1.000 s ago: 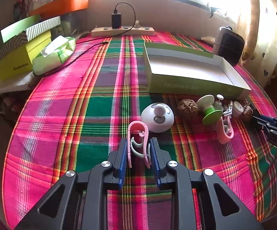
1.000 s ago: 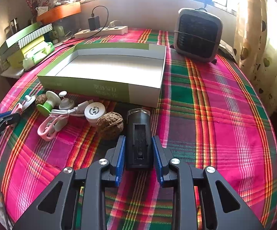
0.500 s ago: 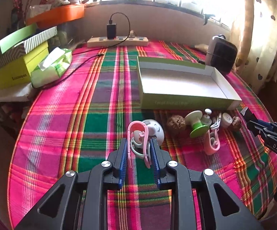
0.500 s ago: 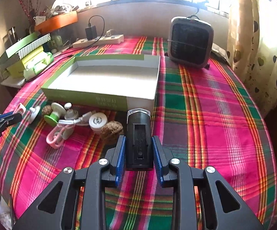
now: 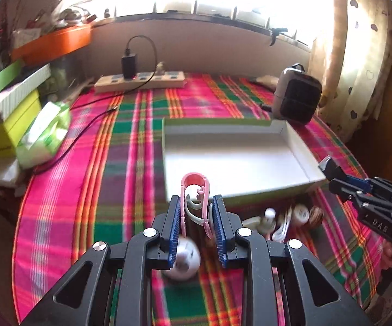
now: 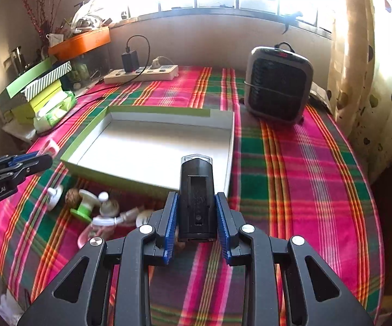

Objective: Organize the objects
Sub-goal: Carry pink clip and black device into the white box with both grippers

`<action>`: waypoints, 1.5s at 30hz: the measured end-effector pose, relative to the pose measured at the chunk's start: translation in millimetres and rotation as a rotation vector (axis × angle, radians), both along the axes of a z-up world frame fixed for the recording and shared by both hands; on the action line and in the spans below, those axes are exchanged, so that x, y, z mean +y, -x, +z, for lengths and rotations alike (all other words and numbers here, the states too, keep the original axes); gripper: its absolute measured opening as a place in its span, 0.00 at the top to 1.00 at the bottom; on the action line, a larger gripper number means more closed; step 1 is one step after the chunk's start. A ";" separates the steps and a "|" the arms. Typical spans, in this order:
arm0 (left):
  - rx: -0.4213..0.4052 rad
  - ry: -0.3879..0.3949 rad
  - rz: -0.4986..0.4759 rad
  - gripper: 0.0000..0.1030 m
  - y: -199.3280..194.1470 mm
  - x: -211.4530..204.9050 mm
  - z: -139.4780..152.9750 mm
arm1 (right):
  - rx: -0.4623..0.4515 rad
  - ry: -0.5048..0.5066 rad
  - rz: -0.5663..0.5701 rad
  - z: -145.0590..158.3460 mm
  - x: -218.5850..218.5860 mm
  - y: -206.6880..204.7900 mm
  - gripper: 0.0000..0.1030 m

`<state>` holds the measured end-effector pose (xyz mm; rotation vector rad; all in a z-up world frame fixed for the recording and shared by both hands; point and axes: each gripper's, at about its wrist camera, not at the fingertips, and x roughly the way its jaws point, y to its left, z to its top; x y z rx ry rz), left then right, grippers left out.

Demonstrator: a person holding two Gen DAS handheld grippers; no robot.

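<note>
My left gripper [image 5: 196,212] is shut on a pink and white clip [image 5: 195,195], held in the air before the near wall of the shallow green-sided box [image 5: 239,135]. A white round object [image 5: 183,258] lies on the cloth under the left fingers. My right gripper [image 6: 196,209] is shut on a black flashlight-like device [image 6: 196,198], raised above the box's [image 6: 152,114] near right corner. Loose on the cloth near the box front lie a walnut [image 6: 72,196], a green and white suction piece [image 6: 85,207] and another pink clip [image 6: 85,240].
A small heater [image 6: 277,87] stands at the back right of the plaid tablecloth [image 6: 304,190]. A power strip [image 6: 141,73] with a plugged charger and cable sits at the back. Stacked green boxes [image 6: 38,87] and a tissue pack [image 5: 43,133] sit at the left edge.
Both grippers have risen with their loads and moved toward the box. The white round object now lies beneath the left fingers instead of ahead of them.
</note>
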<state>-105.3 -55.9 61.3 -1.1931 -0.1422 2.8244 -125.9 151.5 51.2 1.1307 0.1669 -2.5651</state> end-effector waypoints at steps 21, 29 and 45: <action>-0.123 0.010 -0.056 0.79 113.2 16.2 -27.0 | -0.096 -0.002 -0.006 -18.7 -41.3 87.7 0.72; -0.155 0.035 -0.058 0.79 136.2 24.7 -40.2 | -0.120 -0.025 -0.029 -31.1 -45.0 109.1 0.72; -0.177 0.049 -0.057 0.79 147.4 29.5 -50.9 | -0.132 -0.038 -0.041 -39.9 -46.8 122.4 0.72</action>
